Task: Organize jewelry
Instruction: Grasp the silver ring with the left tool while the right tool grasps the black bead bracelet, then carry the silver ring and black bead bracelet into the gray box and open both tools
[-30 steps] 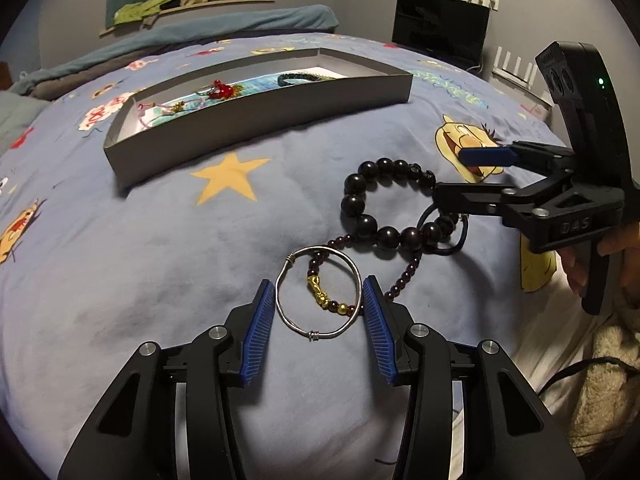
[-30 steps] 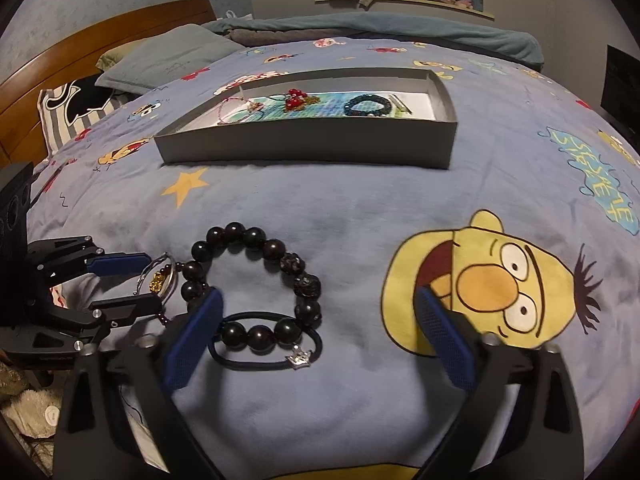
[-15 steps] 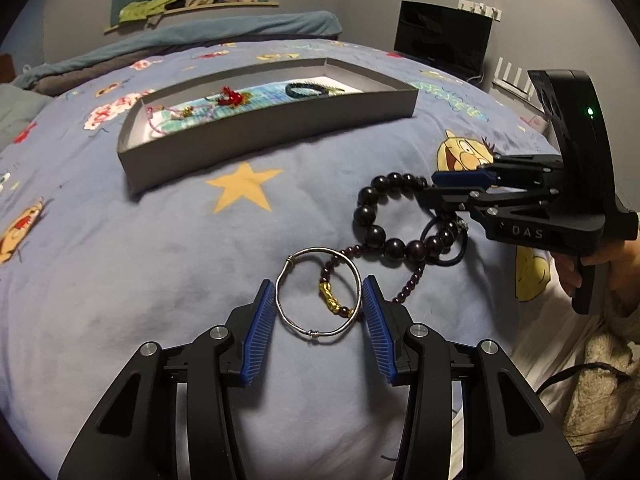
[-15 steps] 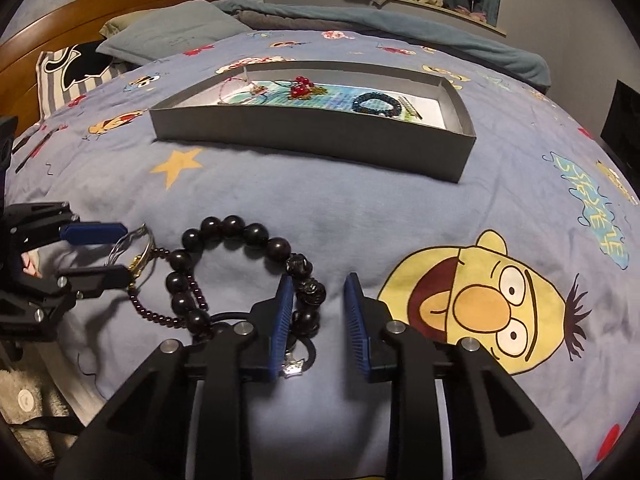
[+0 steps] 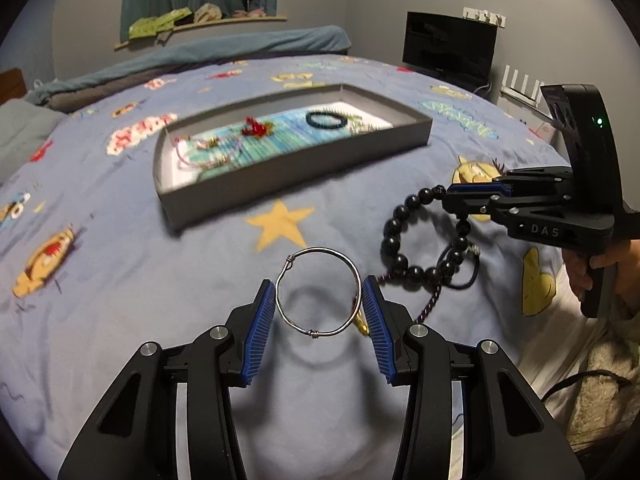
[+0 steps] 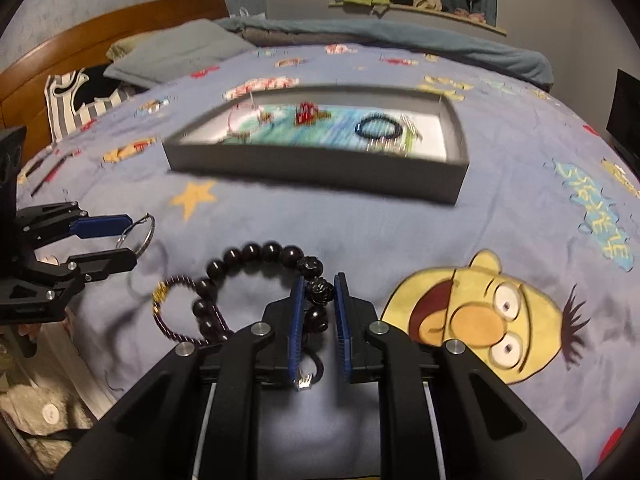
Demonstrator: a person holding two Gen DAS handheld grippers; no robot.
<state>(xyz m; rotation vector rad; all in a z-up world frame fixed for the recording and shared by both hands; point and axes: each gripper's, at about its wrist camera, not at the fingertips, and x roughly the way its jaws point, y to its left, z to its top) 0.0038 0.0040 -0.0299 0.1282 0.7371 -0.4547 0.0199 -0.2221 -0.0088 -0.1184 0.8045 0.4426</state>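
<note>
Left gripper [image 5: 320, 300]: pads pressed on either side of a silver wire bangle [image 5: 318, 292], held clear above the bedspread [image 5: 120, 320], its ring facing the camera, twisted clasp nearest.

Right gripper [image 6: 318, 304]: jaws closing, nearly together, a carved bead of the dark bead bracelet [image 6: 256, 276] pinched between the pads; the loop extends away to the left. The body reads "DAS" in the left wrist view.

A thin maroon bead strand [image 6: 176, 312] with gold beads lies beside it, partly under the loop.

Farther off, a grey tray [image 5: 296, 168], long axis crosswise, holds a dark bracelet [image 5: 326, 119] and a red piece [image 5: 254, 127]. Bedspread lettering unreadable.
</note>
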